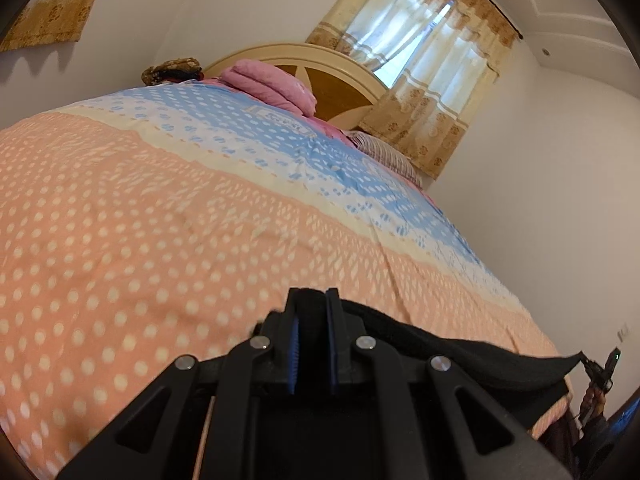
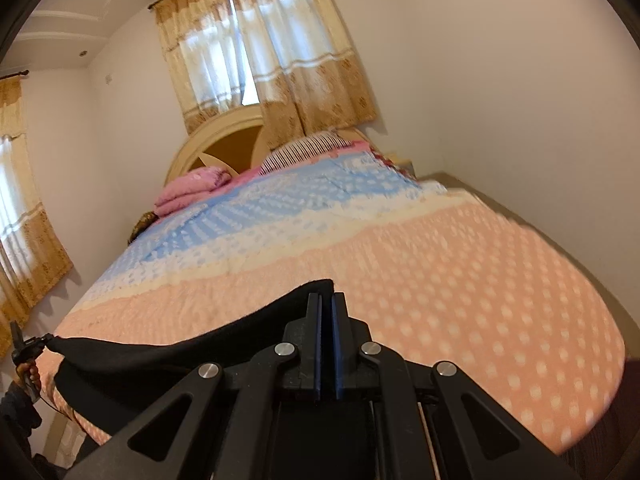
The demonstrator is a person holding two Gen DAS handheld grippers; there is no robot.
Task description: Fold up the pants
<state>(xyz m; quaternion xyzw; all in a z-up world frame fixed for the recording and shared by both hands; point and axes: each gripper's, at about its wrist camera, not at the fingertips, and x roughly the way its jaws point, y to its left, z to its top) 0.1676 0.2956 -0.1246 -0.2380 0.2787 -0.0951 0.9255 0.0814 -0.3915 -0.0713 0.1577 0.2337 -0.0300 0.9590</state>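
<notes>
The black pants (image 1: 480,356) hang stretched between my two grippers above the foot of the bed. In the left wrist view, my left gripper (image 1: 315,295) is shut on one end of the cloth, which fills the gap between its blue pads. The fabric runs right to my right gripper (image 1: 593,365), small at the frame's edge. In the right wrist view, my right gripper (image 2: 327,298) is shut on the pants (image 2: 180,360) at the other end. From there the cloth sags leftward to my left gripper (image 2: 42,342), held by a hand.
A bed with a peach and blue dotted cover (image 1: 160,220) (image 2: 460,280) lies under the pants. A folded pink blanket (image 1: 268,84) (image 2: 192,188) and a striped pillow (image 2: 304,150) sit by the curved headboard (image 1: 340,80). Curtained windows (image 2: 260,52) and white walls surround it.
</notes>
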